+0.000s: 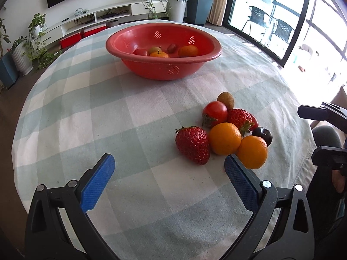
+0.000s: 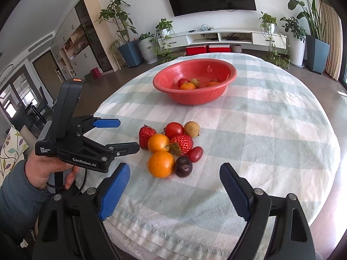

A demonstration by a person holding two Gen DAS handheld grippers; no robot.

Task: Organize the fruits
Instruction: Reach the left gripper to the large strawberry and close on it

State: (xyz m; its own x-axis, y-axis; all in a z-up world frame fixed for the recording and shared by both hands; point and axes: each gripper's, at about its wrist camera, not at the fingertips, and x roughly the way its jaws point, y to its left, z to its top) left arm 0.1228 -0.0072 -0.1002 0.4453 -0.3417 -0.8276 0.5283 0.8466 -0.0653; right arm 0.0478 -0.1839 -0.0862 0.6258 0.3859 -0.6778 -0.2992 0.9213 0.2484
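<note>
A red colander bowl point(image 1: 164, 69) stands at the far side of the table with several fruits inside; it also shows in the right wrist view point(image 2: 195, 96). A pile of fruit lies near the front: a strawberry point(image 1: 192, 144), two oranges point(image 1: 225, 138) point(image 1: 252, 151), a tomato point(image 1: 215, 111), a second strawberry point(image 1: 238, 117), a dark plum point(image 1: 262, 135) and a brown longan point(image 1: 226, 99). My left gripper point(image 1: 169, 164) is open and empty, just left of the pile. My right gripper point(image 2: 174, 172) is open and empty, just in front of the near orange point(image 2: 161, 164) and plum point(image 2: 183, 166).
The round table has a green and white checked cloth point(image 1: 108, 112). The left gripper body and the hand holding it point(image 2: 71, 143) hang at the table's left edge in the right wrist view. Plants, a TV unit and a glass door stand beyond the table.
</note>
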